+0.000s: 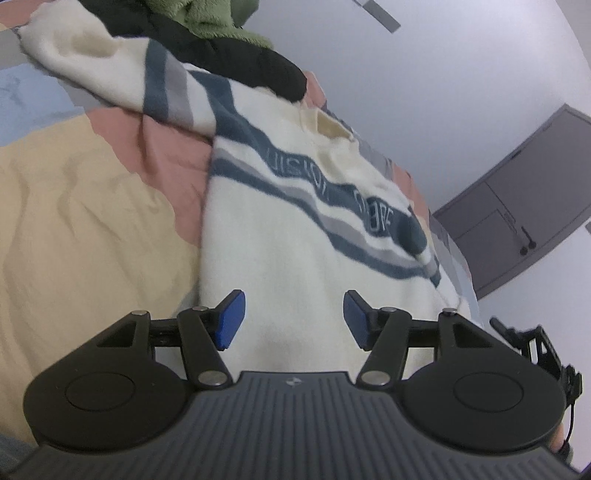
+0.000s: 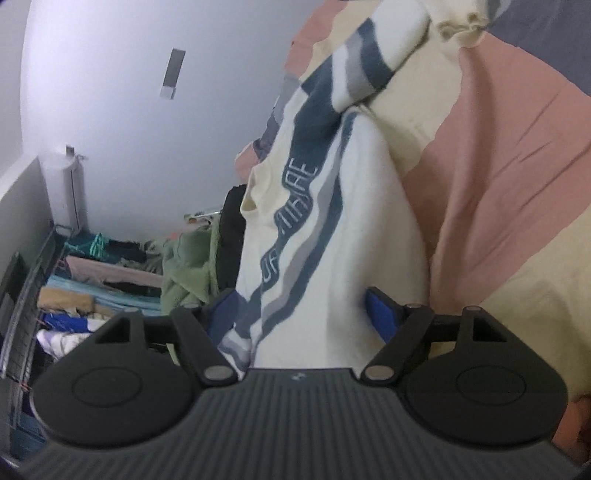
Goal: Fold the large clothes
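Cream striped sweater (image 2: 332, 258) lies between the parted right tongs (image 2: 301, 314).

I see a cream sweater (image 1: 295, 236) with teal-blue and grey wavy stripes and pale lettering. Bedspread (image 1: 74, 206) in yellow, pink, light blue and grey patches. Black garment (image 1: 258, 62), green fleece (image 1: 221, 18). My gripper pads (image 1: 231, 319) blue, bodies black. Grey cabinet (image 1: 517, 199).

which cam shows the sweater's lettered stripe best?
Left wrist: the lettered stripe runs almost full width across the cream sweater, though blurred. Right wrist sees the stripe steeply tilted, its lower part crumpled near the gripper.
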{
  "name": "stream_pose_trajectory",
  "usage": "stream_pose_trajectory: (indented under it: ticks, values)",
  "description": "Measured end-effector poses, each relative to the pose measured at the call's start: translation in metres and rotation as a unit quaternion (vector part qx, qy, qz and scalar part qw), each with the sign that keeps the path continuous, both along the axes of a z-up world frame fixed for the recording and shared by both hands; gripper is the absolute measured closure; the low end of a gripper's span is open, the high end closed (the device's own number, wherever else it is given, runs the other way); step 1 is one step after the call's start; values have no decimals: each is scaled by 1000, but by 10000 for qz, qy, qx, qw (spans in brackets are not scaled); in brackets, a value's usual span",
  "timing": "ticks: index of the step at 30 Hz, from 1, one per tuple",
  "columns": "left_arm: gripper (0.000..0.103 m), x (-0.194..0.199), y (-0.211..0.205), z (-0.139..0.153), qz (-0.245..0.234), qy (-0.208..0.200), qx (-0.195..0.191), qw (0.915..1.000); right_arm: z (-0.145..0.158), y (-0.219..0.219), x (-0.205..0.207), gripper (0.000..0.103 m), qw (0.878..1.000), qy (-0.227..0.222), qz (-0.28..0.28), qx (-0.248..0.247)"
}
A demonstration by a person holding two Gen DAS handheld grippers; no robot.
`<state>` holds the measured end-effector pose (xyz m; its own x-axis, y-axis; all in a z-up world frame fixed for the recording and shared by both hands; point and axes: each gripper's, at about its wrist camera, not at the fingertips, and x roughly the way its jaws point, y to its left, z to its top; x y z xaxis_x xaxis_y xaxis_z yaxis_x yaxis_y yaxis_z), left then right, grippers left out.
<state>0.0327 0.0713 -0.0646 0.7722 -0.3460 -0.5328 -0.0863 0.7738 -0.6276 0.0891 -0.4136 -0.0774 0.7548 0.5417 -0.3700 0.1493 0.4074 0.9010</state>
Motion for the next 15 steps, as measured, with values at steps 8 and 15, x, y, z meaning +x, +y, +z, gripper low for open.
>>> stream_pose_trajectory:
  ticks: [8,15]
  values:
    - [39,5,-10,-10,-169,205,-48,9996,5,40,45,26,9921,-539,1130,-8]
    - [39,26,-24,-34,-410,762,-22,9962,-10,76,78,28,9825,220,1489,-1098]
